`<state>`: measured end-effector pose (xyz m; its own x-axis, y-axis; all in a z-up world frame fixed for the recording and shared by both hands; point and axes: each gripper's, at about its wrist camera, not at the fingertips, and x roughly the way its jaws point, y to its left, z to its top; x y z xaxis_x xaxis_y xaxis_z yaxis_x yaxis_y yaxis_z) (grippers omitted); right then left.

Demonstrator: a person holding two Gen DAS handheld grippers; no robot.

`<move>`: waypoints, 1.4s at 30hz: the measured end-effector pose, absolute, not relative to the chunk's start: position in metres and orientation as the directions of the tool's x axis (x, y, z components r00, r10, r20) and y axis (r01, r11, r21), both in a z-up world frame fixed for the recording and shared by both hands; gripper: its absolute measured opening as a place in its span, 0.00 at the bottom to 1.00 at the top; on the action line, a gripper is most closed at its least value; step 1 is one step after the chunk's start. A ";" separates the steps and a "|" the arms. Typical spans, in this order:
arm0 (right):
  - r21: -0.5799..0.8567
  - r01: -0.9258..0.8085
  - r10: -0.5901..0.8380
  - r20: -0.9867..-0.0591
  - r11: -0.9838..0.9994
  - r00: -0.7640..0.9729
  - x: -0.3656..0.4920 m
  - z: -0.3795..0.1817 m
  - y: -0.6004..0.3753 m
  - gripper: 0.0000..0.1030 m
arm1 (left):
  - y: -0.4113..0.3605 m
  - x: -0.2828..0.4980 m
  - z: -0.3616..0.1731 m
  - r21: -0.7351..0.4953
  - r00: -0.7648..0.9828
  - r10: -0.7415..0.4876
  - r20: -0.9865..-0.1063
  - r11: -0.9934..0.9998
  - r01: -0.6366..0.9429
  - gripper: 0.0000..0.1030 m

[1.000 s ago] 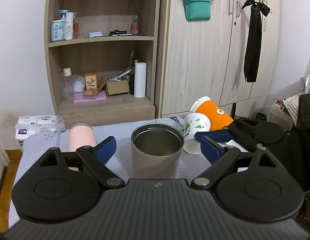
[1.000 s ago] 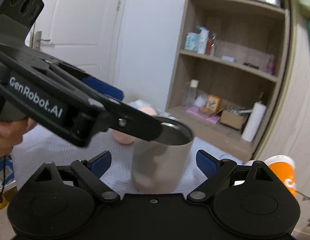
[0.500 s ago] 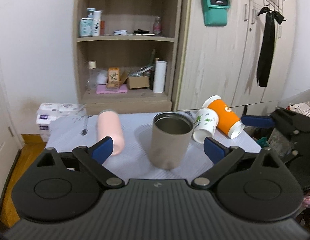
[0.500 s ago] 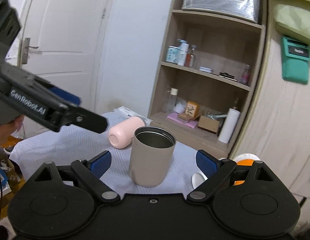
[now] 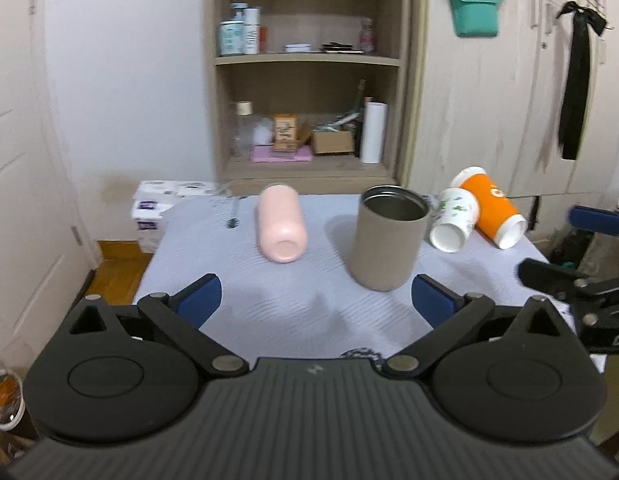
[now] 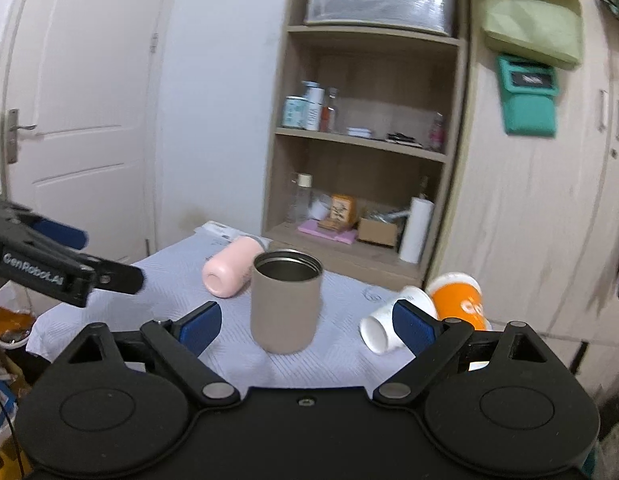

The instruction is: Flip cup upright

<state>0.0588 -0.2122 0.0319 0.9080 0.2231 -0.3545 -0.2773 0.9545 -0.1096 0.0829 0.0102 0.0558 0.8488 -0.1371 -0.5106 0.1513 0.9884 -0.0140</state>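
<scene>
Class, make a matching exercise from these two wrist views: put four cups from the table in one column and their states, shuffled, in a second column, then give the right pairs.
Things:
1. taupe cup
2. pink cup
3. orange cup
4. white patterned cup

States:
A. lying between the taupe and orange cups
B. upright, mouth open upward
C. lying farthest right
D. lying alone, left of the upright cup

Pairs: 1-B, 2-D, 3-C, 4-A

Taupe cup (image 5: 387,240) stands upright on the table, open mouth up, dark metal interior visible (nothing seen inside). Pink cup (image 5: 280,227) lies on its side to its left, base toward the left wrist camera. White patterned cup (image 5: 453,219) and orange cup (image 5: 489,212) lie tipped, touching, to its right.
</scene>
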 end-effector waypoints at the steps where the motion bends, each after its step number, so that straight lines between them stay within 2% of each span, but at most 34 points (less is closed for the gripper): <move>1: -0.104 -0.254 0.200 -0.365 0.962 0.909 0.058 0.031 -0.212 0.93 | 0.012 0.080 0.055 -0.013 0.853 -0.122 -0.507 0.991 0.133 1.00; 8: -0.106 -0.207 0.156 -0.361 0.973 0.920 0.043 0.034 -0.207 0.97 | 0.018 0.055 0.055 0.023 0.892 -0.023 -0.451 0.999 0.037 1.00; 10: -0.106 -0.188 0.142 -0.341 0.976 0.929 0.037 0.034 -0.204 1.00 | 0.017 0.049 0.055 0.034 0.898 -0.011 -0.440 0.999 0.029 1.00; 15: -0.096 -0.131 0.100 -0.275 0.987 0.956 0.021 0.031 -0.200 1.00 | 0.013 0.044 0.051 0.075 0.895 0.060 -0.442 0.997 -0.030 1.00; 23: -0.039 -0.084 0.074 -0.227 0.996 0.971 0.008 0.015 -0.205 1.00 | 0.010 0.036 0.036 0.047 0.912 -0.012 -0.410 0.998 0.034 1.00; 30: -0.025 -0.044 0.035 -0.269 0.999 0.962 0.017 0.001 -0.213 1.00 | 0.002 0.029 0.029 0.086 0.932 -0.017 -0.361 0.995 0.051 1.00; 42: -0.031 -0.035 0.025 -0.289 0.999 0.957 0.018 -0.003 -0.214 1.00 | 0.008 0.037 0.022 0.038 0.916 -0.034 -0.401 0.998 0.054 1.00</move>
